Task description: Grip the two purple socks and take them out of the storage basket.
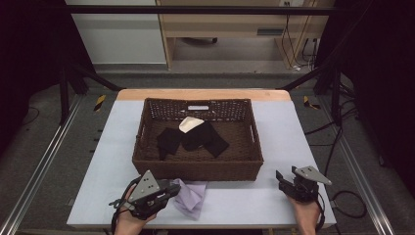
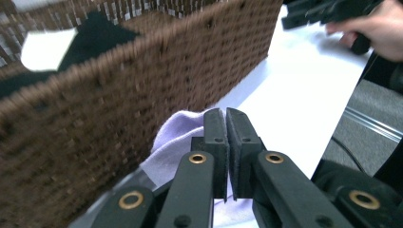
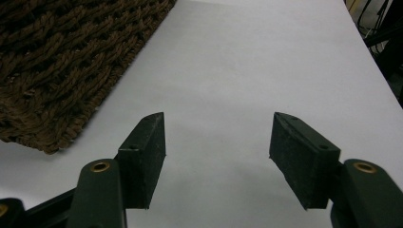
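You held the left gripper (image 1: 169,192) low over the near edge of the worktop (image 1: 244,198), just in front of the near wall of the wicker basket (image 1: 195,169). Its fingers (image 2: 216,142) were pressed together with no visible gap, and the lilac cloth (image 1: 190,197) lay crumpled on the worktop directly under and beside them, touching the foot of the basket's near wall; in the left gripper view the pictures do not show whether a fold of that cloth was caught between the fingers. You held the right gripper (image 1: 285,178) near the right near corner of the worktop, well apart from the cloth and just off the basket's right near corner. Its fingers (image 3: 147,152) stood spread, with bare worktop between them. Inside the basket lay dark cloths (image 1: 193,138) and one cream cloth (image 1: 190,124) toward the far wall.
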Tool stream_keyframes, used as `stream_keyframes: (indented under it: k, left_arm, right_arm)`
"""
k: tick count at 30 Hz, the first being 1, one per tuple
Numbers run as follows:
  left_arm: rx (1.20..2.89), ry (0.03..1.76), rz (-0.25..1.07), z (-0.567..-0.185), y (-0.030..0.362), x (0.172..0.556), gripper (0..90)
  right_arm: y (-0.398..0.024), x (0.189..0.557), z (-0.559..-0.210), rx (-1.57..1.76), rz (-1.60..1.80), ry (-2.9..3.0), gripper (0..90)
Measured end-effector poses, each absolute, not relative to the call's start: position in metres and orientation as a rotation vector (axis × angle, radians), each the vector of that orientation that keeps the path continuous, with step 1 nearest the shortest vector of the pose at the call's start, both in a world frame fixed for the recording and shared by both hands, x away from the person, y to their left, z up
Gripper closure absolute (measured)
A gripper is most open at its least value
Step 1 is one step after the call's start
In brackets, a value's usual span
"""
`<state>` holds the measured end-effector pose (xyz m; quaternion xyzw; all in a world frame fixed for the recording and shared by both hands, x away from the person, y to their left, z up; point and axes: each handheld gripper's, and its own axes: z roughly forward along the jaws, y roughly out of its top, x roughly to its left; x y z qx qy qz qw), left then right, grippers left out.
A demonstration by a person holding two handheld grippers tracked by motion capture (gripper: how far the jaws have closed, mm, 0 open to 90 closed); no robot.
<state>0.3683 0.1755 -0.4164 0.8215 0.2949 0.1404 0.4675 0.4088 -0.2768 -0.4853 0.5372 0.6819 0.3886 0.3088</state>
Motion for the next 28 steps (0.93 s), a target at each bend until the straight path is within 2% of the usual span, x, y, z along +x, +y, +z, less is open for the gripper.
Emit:
stream_keyframes:
  k: [6, 10, 11, 17, 24, 28]
  left_arm:
    - [2.061, 0.778, 0.349, -0.435, 0.173, 0.378, 83.9]
    - [2.069, 0.829, 0.380, -0.439, 0.177, 0.380, 69.8]
    - [2.070, 0.844, 0.388, -0.439, 0.179, 0.380, 64.0]
    - [2.045, 0.914, 0.429, -0.439, 0.199, 0.380, 52.0]
    - [2.007, 1.024, 0.465, -0.443, 0.233, 0.383, 44.7]
    - [2.001, 1.050, 0.489, -0.444, 0.248, 0.383, 43.8]
  right_arm:
    - [-0.277, 0.409, -0.485, 1.430, 1.026, 1.801, 35.5]
    - [-0.276, 0.410, -0.485, 1.425, 1.016, 1.806, 33.0]
    - [-0.276, 0.410, -0.485, 1.426, 1.016, 1.805, 32.0]
    - [-0.277, 0.410, -0.485, 1.435, 1.016, 1.798, 28.5]
    - [-0.277, 0.411, -0.485, 1.453, 1.009, 1.797, 25.7]
    - [-0.277, 0.410, -0.485, 1.452, 1.010, 1.793, 25.0]
